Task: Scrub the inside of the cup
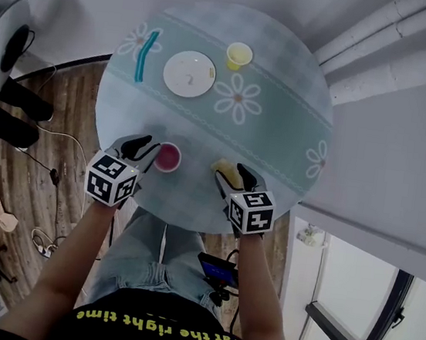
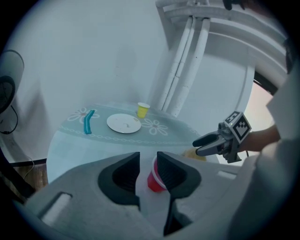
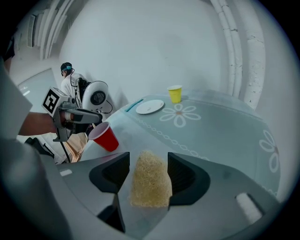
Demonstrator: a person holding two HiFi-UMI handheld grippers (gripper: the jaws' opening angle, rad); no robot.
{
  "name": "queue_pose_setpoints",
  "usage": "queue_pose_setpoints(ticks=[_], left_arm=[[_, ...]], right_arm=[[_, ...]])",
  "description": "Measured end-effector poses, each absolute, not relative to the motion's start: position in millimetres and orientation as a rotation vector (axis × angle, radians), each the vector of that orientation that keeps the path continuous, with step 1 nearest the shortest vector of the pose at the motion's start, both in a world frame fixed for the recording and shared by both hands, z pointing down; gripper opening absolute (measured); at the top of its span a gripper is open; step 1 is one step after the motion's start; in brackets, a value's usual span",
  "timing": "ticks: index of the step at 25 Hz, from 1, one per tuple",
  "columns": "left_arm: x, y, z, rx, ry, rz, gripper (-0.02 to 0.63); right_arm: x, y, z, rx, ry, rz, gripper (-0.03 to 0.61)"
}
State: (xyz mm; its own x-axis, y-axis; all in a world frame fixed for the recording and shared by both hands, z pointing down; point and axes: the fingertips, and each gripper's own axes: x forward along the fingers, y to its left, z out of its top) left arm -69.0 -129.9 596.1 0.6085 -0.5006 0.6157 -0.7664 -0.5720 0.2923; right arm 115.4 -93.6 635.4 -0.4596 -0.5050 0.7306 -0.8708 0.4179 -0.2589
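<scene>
Cup, red and seemingly empty, stands at your left gripper's tips from overhead. Your left gripper view has it between released jaws, base hidden behind the right one. Your right gripper view shows the right gripper clenched on the sponge.

Black tee, yellow lettering across chest. Light-blue jeans. Left gripper & right gripper: grey moulded bodies, black fingers. Gripper views: broad grey shell, 2 black scooped recesses either side of centre slot, small pale rect. tab near outer edge. Each carries white cube w/ black square markers: left cube, right cube.
</scene>
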Motion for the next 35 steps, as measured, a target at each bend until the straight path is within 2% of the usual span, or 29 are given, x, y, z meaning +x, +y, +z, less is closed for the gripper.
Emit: queue_pose_setpoints(ticks=[8, 14, 35], left_arm=[[-80.8, -140.8, 580.6, 2.277, -1.130, 0.577, 0.102], [-84.9, -146.3, 567.6, 2.288, -1.209, 0.526, 0.012], [-75.5, -156.4, 506.7, 2.491, -1.310, 0.347, 0.000]], right_arm=[[118.7, -97.4, 623.0, 1.200, -2.149, 0.829, 0.142], [123.9, -102.9, 610.2, 1.253, -2.175, 0.792, 0.009], [129.0, -124.2, 530.8, 1.408, -2.381, 0.601, 0.008]])
